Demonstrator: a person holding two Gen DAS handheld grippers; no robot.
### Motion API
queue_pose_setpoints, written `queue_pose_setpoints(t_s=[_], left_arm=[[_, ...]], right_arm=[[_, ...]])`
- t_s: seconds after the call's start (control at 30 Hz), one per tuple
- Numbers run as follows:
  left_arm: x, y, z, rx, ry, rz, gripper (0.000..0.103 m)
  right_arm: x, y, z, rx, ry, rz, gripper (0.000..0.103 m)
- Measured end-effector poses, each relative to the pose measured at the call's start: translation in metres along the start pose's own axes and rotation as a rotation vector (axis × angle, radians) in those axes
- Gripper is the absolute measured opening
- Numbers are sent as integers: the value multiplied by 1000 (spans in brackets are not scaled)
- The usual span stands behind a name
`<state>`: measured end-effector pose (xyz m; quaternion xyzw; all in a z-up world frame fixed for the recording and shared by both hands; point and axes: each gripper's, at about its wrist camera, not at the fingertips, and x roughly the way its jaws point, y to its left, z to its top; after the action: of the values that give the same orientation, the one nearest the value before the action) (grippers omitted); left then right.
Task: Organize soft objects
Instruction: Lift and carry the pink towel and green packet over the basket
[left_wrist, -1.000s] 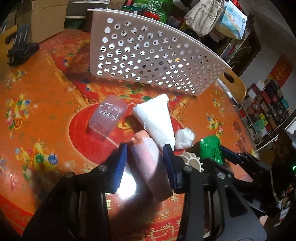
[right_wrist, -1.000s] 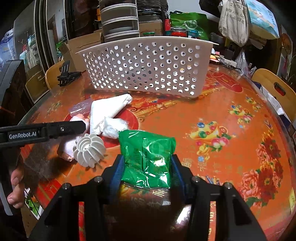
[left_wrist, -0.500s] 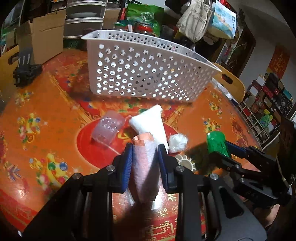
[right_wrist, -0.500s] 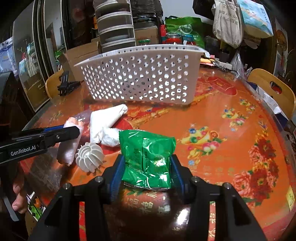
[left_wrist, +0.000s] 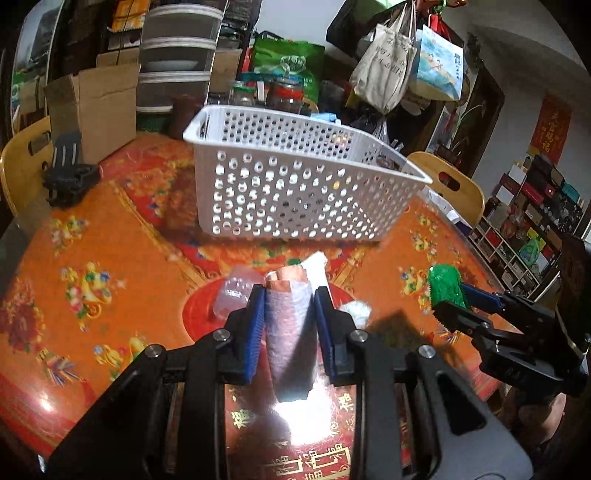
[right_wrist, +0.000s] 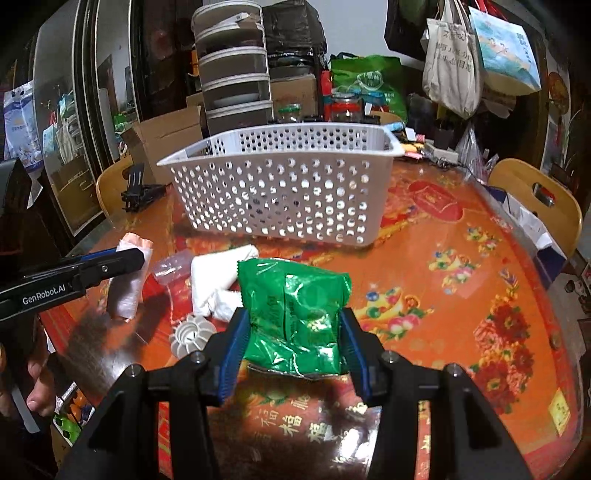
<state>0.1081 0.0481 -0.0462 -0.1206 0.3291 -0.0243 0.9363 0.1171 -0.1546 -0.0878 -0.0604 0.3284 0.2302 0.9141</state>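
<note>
My left gripper (left_wrist: 290, 325) is shut on a pink-and-white rolled pack (left_wrist: 290, 332) and holds it above the table; it also shows in the right wrist view (right_wrist: 127, 280). My right gripper (right_wrist: 293, 332) is shut on a green foil packet (right_wrist: 291, 314), also lifted; the packet shows at the right of the left wrist view (left_wrist: 445, 290). A white perforated basket (left_wrist: 295, 192) stands beyond both on the orange table (right_wrist: 461, 295). A white folded cloth (right_wrist: 218, 277), a small white plastic wad (left_wrist: 356, 310) and a clear plastic box (left_wrist: 231, 299) lie on the table below.
A white ribbed plastic wheel (right_wrist: 190, 336) lies near the cloth. A black clamp stand (left_wrist: 70, 177) sits at the far left. Wooden chairs (right_wrist: 535, 199), cardboard boxes, jars and hanging bags crowd the table's far side.
The left gripper closed on the pink-and-white pack and lifted it off the table. Both grippers rose and tilted up toward the basket. The right gripper kept its hold on the green packet.
</note>
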Motion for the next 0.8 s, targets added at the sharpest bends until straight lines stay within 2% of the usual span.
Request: queue_pose_setpoints(t_s=[0.43, 0.8], left_arm=[[-18, -16, 38, 53, -60, -24, 24], [-31, -29, 101, 79, -120, -57, 24]], right_arm=[[-15, -4, 30, -21, -56, -25, 49], [-29, -10, 94, -56, -133, -44, 49]])
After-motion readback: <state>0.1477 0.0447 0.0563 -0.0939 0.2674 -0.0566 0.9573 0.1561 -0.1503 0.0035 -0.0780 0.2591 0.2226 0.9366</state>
